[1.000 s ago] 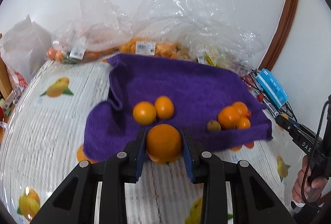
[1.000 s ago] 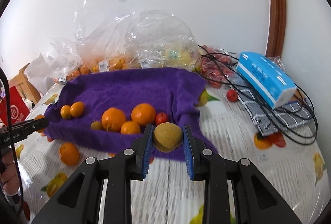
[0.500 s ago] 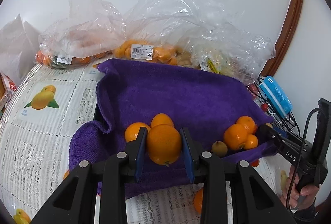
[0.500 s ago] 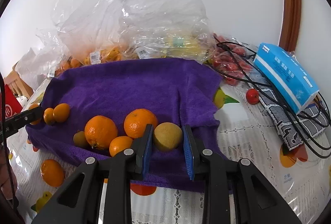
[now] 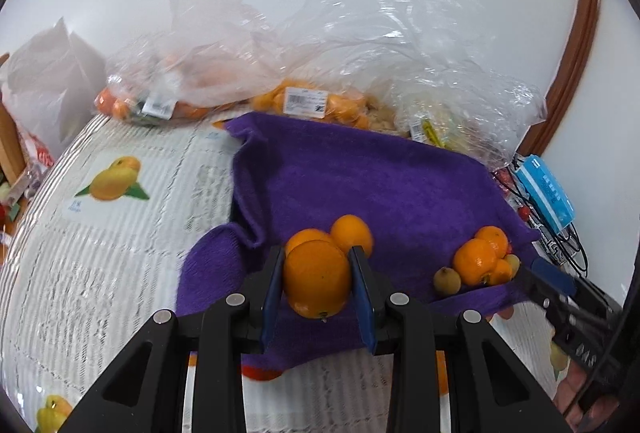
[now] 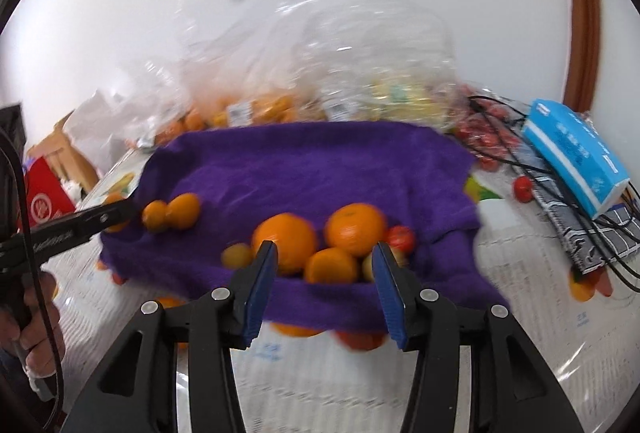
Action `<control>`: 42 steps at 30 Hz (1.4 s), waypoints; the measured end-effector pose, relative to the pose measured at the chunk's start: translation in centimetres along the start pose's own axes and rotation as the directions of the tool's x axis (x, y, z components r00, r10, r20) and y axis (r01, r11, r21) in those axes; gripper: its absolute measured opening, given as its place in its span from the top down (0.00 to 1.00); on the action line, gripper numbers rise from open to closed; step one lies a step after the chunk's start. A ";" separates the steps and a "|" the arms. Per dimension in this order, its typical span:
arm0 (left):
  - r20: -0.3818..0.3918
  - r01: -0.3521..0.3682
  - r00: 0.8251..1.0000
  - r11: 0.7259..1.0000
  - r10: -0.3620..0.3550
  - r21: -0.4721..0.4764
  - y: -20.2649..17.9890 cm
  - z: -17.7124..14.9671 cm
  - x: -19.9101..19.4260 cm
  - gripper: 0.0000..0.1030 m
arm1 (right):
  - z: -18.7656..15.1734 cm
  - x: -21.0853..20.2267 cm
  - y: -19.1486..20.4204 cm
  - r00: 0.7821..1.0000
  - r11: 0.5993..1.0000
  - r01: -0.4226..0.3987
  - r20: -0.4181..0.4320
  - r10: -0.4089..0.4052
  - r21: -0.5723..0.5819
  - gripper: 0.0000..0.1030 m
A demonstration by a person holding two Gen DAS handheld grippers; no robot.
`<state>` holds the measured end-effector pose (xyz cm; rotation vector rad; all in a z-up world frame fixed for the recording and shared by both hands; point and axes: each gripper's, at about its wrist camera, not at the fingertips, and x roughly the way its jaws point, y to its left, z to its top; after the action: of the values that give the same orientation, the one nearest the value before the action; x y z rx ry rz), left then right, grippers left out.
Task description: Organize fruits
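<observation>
Nearest in the left wrist view, the left claw is clamped on a large round orange with a dimpled, waxy skin, its blue pads pressed to either flank. The fruit hangs just over the near edge of the plush purple towel that drapes the surface, right in front of two small smooth mandarins lying together on the cloth. This looks like the placing step: the orange is being brought to join its own kind. The next move calls for setting it low onto the soft pile before letting go, since a round fruit will roll on a sagging fold.

The right claw has just been opening, its jaws now standing apart with nothing pressed between the pads; beyond them sits a cluster of round oranges with a small dull yellow-green fruit and a glossy red tomato. I judge it has released its load there and should back off without nudging the heap.

Farther toward the far edge lie crinkled clear plastic bags of fruit, and at the right edge a blue rectangular tissue pack over tangled black cables.
</observation>
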<state>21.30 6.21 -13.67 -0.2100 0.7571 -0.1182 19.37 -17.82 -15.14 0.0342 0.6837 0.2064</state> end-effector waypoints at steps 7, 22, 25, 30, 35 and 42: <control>0.014 -0.035 0.999 0.998 0.036 -0.046 3.0 -0.3 -1.6 0.70 | -1.2 -0.2 4.8 0.997 0.997 -0.065 -0.046 0.064 -0.039 0.53; 0.038 0.014 0.999 0.994 -0.010 -0.109 6.4 -1.1 -3.6 0.70 | -4.2 2.4 9.7 0.983 0.996 -0.082 -0.170 0.073 -0.046 0.53; 0.040 0.019 0.999 0.994 -0.015 -0.105 6.3 -1.2 -3.6 0.70 | -4.3 2.6 10.0 0.983 0.995 -0.079 -0.173 0.068 -0.054 0.60; 0.040 0.034 0.999 0.995 -0.030 -0.095 6.0 -1.2 -3.6 0.70 | -4.3 1.7 9.3 0.985 0.997 -0.070 -0.158 0.063 -0.037 0.60; 0.036 0.035 0.999 0.998 -0.033 -0.060 5.0 -1.4 -3.4 0.70 | -3.6 -0.5 7.5 0.993 0.999 -0.039 -0.112 0.037 -0.018 0.60; 0.020 0.044 0.999 0.999 -0.043 -0.024 3.1 -1.1 -2.6 0.70 | -1.4 -2.4 4.7 0.999 0.999 0.027 -0.041 -0.028 -0.030 0.60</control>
<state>18.77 9.56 -13.40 -0.2502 0.7355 -0.1481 15.82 -13.75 -14.21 -0.0080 0.7219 0.1916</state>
